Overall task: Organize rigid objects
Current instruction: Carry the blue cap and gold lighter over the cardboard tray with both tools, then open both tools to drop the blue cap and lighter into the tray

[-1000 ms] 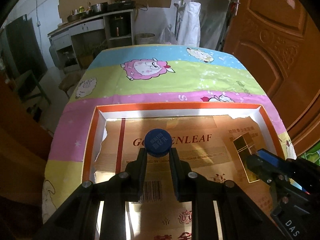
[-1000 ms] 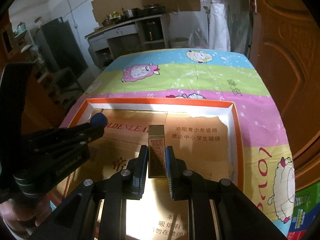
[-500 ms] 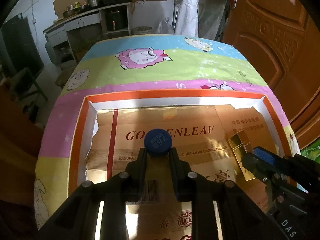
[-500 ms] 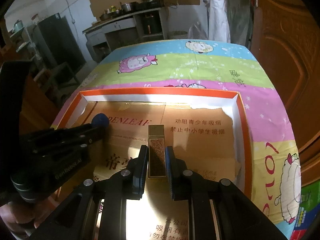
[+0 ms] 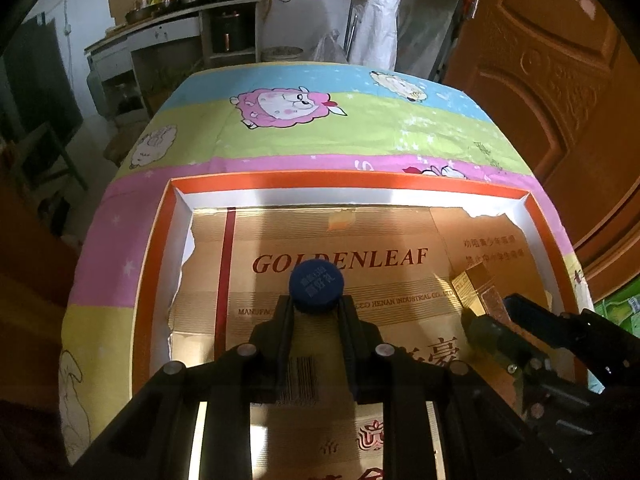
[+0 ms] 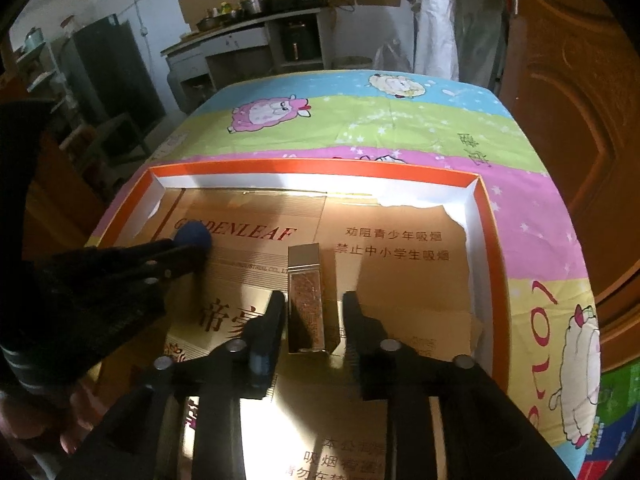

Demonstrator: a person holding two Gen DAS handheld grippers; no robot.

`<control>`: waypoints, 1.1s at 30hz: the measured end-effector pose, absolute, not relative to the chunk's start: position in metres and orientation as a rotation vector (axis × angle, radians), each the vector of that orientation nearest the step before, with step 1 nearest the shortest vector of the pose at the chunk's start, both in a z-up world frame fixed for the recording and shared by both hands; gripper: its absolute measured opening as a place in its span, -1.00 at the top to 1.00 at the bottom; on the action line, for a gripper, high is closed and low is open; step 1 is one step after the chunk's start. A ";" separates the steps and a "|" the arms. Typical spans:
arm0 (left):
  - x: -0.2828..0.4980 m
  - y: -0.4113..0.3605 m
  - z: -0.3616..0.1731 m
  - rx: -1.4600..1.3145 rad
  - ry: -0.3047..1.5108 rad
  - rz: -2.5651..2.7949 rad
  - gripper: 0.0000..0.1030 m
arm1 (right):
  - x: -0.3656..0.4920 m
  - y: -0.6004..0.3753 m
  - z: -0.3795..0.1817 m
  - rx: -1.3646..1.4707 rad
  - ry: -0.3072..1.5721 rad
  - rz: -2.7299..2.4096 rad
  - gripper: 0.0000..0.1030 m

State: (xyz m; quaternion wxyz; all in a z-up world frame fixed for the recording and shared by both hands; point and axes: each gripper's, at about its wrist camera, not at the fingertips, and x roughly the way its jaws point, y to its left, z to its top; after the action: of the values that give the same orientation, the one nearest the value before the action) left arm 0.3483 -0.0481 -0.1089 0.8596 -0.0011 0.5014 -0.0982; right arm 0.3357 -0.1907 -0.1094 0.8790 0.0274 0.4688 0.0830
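Left gripper: I read its black fingers as clamped on the round dark-blue bottle cap, one finger pressed to each side of it. It is held over the "GOLDENLEAF" lettering; I cannot tell whether it touches the floor of the tray.

Tray: a shallow orange-rimmed cardboard tray with white inner walls and a gold printed cardboard liner. Both grippers sit inside its outline. It lies on the striped cartoon-sheep cloth covering the table.

Right gripper: fingers apart, a visible gap on each side of the narrow gold rectangular box with a brown speckled face. The box rests on the liner between the fingers, its long side running along them; I see no contact.

Spacing: in the left wrist view the gold box lies well right of the cap, right gripper around it.

Right edge: carved brown wooden door beside the table.
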 end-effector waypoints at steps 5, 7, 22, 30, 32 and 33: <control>0.346 -0.047 -0.106 0.003 1.052 -0.198 0.55 | 0.332 -0.190 -0.106 0.043 0.965 0.163 0.19; 0.344 -0.047 -0.105 0.004 1.043 -0.198 0.55 | 0.330 -0.192 -0.105 0.046 0.965 0.160 0.19; 0.311 -0.040 -0.080 -0.010 0.976 -0.225 0.48 | 0.308 -0.192 -0.085 0.052 0.927 0.155 0.19; 0.286 -0.036 -0.060 -0.009 0.914 -0.235 -0.07 | 0.286 -0.188 -0.074 0.052 0.909 0.159 0.19; 0.280 -0.035 -0.057 -0.011 0.911 -0.234 -0.07 | 0.279 -0.187 -0.071 0.050 0.904 0.160 0.19; 0.277 -0.034 -0.056 -0.011 0.908 -0.233 -0.07 | 0.277 -0.187 -0.070 0.050 0.901 0.159 0.19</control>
State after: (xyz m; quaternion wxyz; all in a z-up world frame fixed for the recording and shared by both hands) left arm 0.2770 -0.0341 -0.0559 0.8921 -0.0051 0.4376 -0.1120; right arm 0.2769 -0.1870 -0.0697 0.8968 0.0239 0.4350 0.0769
